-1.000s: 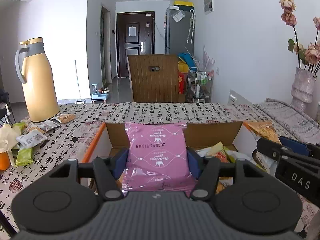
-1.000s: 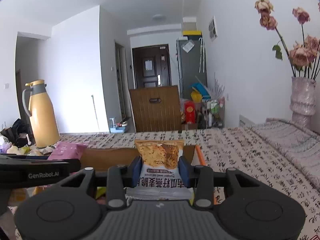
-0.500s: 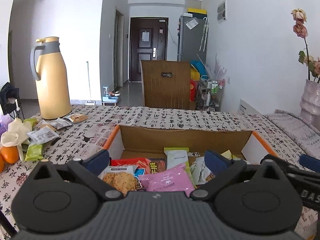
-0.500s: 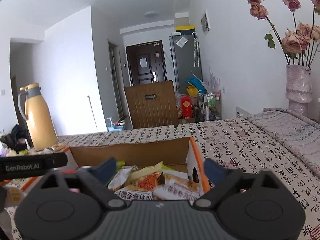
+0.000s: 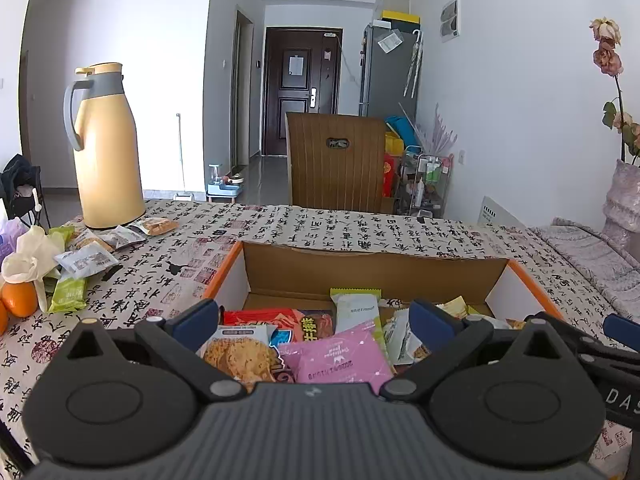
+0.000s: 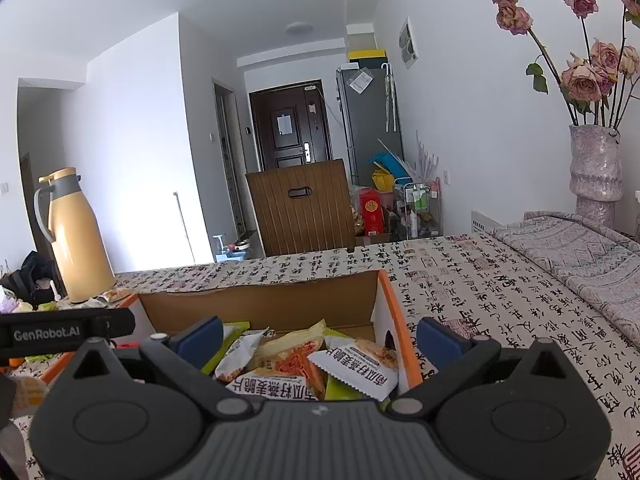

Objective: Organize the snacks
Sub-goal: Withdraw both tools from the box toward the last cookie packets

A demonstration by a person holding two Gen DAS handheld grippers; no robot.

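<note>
Left gripper (image 5: 314,322) and right gripper (image 6: 320,334): jaws now spread wide, empty. A second ago they pinched the pink packet (image 5: 340,356) and white oat-crisp packet (image 6: 356,368); both now lie in the cardboard box (image 5: 376,268). Loose snacks (image 5: 86,258) remain near the tabletop's left edge, by the thermos (image 5: 106,148). Clear space above the box walls.

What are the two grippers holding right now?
Nothing. The left gripper and right gripper are both open above the box; the snacks lie loose inside.

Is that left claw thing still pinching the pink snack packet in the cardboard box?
Apart. The left wrist view shows the left gripper with jaws wide open, the pink snack packet lying loose between them in the cardboard box.
</note>
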